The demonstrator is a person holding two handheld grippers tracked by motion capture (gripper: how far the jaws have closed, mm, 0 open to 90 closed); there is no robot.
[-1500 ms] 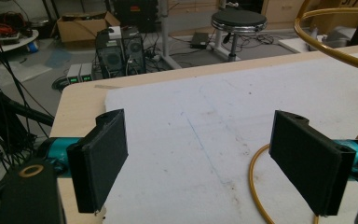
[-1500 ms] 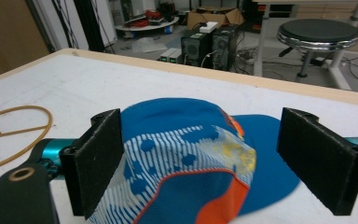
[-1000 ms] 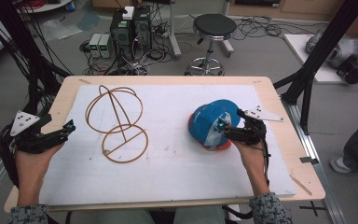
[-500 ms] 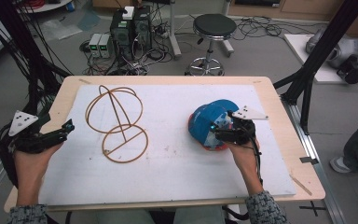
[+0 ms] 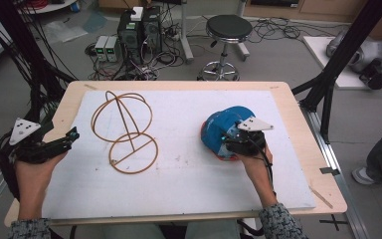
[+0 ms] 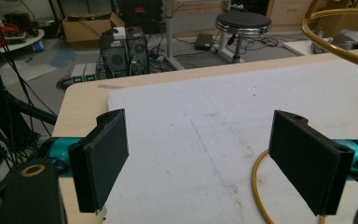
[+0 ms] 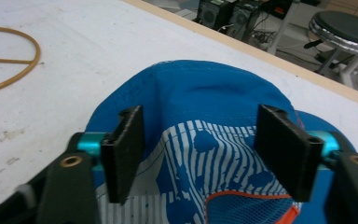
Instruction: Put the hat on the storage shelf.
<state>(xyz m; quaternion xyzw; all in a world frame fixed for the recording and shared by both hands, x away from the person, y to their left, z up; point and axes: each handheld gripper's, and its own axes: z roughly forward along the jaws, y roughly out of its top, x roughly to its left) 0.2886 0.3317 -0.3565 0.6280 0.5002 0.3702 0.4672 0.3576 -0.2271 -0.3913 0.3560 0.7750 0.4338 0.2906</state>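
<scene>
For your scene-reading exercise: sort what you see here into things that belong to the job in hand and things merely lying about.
In the job:
- blue cap
- right tongs, jaws either side of the cap's cloth, just been closing
- wire hat stand

Lying about:
- left tongs, open over the white mat
- stool
- computer boxes on the floor

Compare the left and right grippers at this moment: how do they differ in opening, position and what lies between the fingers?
The left gripper is spread wide over the bare white mat; the right gripper stands narrower, its jaws having just been closing. Nothing lies between the left gripper's fingers, while the right gripper's fingers straddle the blue cap, with no visible pinch. The left gripper sits at the table's left edge, beside the wire stand. Both have black fingers.
</scene>
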